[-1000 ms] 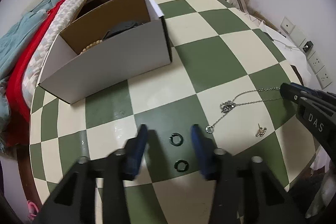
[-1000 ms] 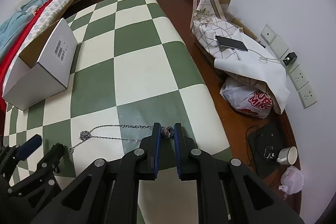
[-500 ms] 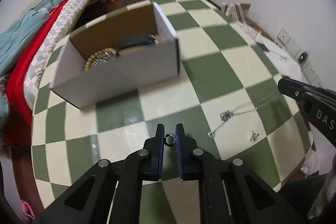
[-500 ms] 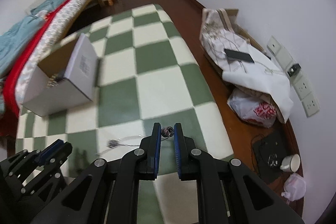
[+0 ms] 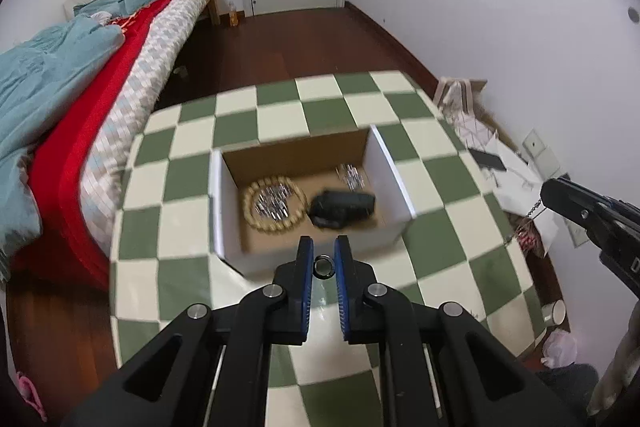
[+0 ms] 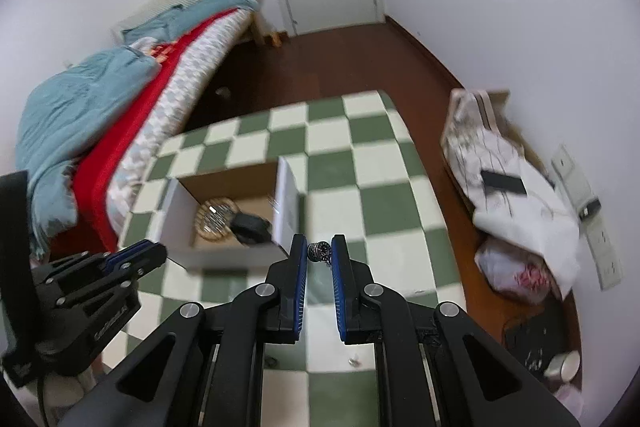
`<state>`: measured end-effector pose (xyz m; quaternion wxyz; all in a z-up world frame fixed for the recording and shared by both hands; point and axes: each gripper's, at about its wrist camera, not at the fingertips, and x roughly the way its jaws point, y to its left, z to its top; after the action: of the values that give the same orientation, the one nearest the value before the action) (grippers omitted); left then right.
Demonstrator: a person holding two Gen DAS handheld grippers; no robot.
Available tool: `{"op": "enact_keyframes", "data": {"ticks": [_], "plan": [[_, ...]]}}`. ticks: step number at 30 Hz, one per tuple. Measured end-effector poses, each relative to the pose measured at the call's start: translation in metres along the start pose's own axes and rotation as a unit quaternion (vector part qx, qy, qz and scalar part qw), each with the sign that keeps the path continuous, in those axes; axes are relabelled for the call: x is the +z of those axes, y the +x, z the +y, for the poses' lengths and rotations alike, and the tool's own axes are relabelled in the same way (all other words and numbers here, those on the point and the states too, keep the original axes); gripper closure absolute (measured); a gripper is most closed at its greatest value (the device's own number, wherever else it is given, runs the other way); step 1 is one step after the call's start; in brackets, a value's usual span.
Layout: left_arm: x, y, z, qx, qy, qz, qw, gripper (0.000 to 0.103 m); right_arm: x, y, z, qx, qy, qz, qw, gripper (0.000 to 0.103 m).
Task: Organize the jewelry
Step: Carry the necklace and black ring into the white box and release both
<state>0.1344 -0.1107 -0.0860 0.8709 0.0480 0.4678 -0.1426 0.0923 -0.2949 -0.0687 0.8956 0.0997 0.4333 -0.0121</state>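
My left gripper [image 5: 324, 250] is shut on a small dark ring [image 5: 323, 266], held in the air just in front of the open cardboard box [image 5: 394, 183]. Inside the box lie a beaded bracelet [image 5: 273, 205], a black item [image 5: 343, 207] and some silver pieces [image 5: 352, 179]. My right gripper [image 6: 319, 243] is shut on the silver necklace's round charm [image 6: 319, 251]; its chain [image 5: 534, 207] hangs below the right gripper [image 5: 560, 199]. The box [image 6: 286, 203] is ahead and to the left in the right wrist view, with the left gripper [image 6: 140, 255] low at the left.
The green-and-cream checkered table [image 5: 440, 247] ends near a white wall on the right. A small metal piece [image 6: 353, 361] lies on the table. A bed [image 5: 100, 87] stands to the left. Bags [image 6: 516, 267], a phone [image 6: 502, 181] and a mug [image 5: 554, 311] sit on the floor to the right.
My left gripper shut on the ring and lifted it off the table. Both grippers rose and moved toward the box, and the necklace chain came up off the table.
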Motion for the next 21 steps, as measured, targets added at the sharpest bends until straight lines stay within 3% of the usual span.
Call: {"op": "enact_keyframes", "data": {"ticks": [10, 21], "plan": [[0.063, -0.016, 0.046, 0.024, -0.004, -0.036, 0.999, 0.095, 0.075, -0.012, 0.049, 0.025, -0.036, -0.038, 0.998, 0.09], [0.082, 0.045, 0.078, 0.008, -0.038, 0.032, 0.9988, 0.095, 0.109, 0.063, 0.088, 0.02, -0.067, 0.013, 0.997, 0.09]]}}
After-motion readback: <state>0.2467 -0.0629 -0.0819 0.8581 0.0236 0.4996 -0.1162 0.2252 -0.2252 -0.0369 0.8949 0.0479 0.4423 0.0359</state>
